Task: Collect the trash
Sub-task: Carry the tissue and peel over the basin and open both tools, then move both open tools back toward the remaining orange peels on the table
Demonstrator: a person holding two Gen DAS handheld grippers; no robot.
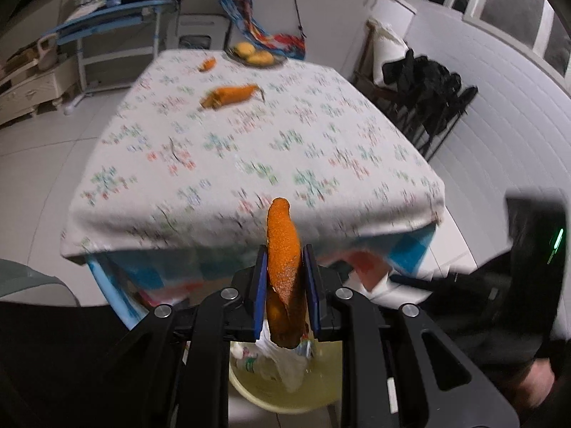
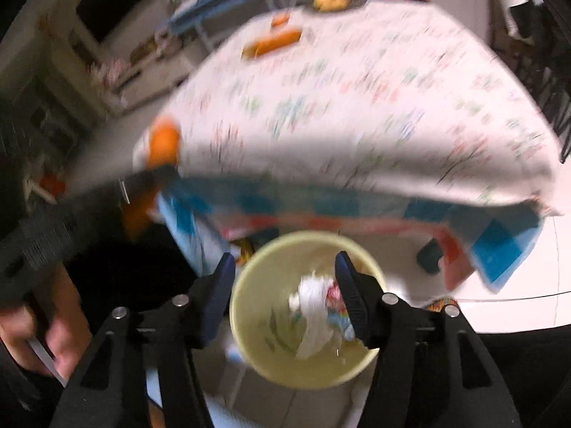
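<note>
Orange peel [image 1: 283,267] clamped between left jaws, above yellow bin [image 1: 285,392]

The floor [image 1: 32,185] was pale tile, glossy under indoor light. A white panelled wall [image 1: 499,114] curved along the right, with dark windows [image 1: 517,3] above it. A blue-framed desk [image 1: 117,25] stacked with books stood at the back left, beside a low cream cabinet [image 1: 32,89]. Black garments hung on a rack [image 1: 431,92] by the wall
</note>
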